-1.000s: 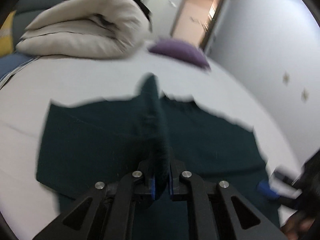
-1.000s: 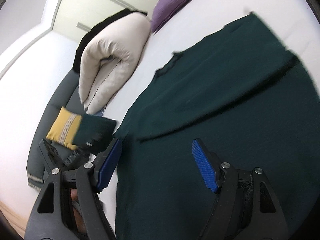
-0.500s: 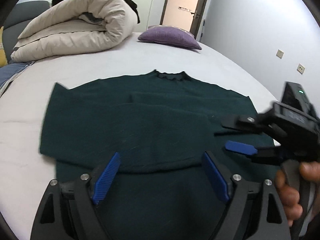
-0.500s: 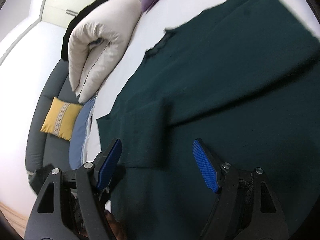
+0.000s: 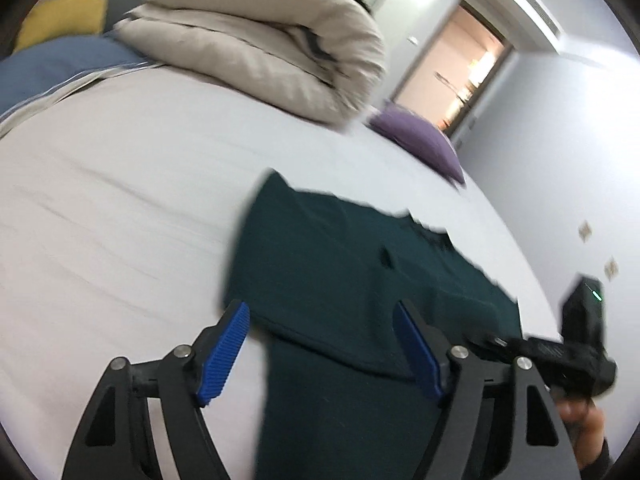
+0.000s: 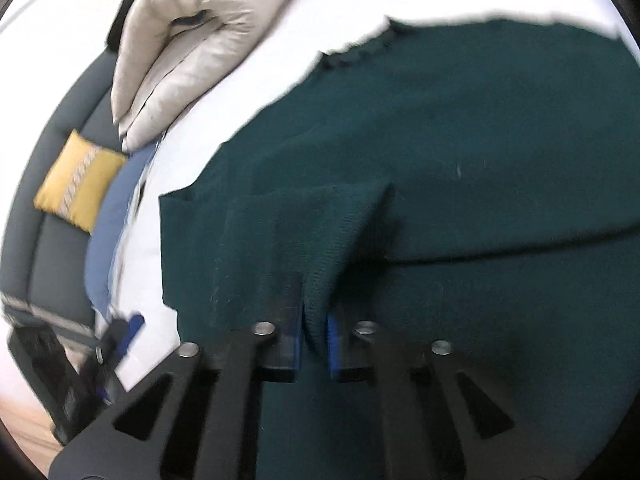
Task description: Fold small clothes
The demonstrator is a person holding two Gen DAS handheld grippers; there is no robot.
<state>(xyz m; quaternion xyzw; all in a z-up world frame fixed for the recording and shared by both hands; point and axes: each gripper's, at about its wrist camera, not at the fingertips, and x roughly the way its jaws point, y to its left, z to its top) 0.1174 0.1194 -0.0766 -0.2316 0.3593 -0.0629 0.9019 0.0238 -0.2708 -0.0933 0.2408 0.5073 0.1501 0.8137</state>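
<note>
you are partway through the fold. the dark green sweater (image 6: 480, 140) lies flat on the white bed (image 5: 120, 208), its neck toward the top of the right wrist frame, and one sleeve is already laid across the body, its edge running as a long line through the right half of that frame. the body itself is not yet folded, so by my reading the other sleeve and the closing folds are still ahead of you.

your right gripper (image 6: 314, 332) has its fingers pressed together on a ridge of the sweater's knit, low in the middle of the frame; the pinched cloth rises between the blue pads in a small tent, near the sweater's left edge as that camera sees it.

your left gripper (image 5: 320, 350) holds nothing. its fingers are spread wide and closing a little. in the left wrist frame the sweater's left edge and the hem of the folded sleeve lie between and beyond the pads, not touching them as far as the blur allows. the left pad sits over bare sheet, the right one over the green cloth. the other gripper shows at the lower right of that frame.
</note>
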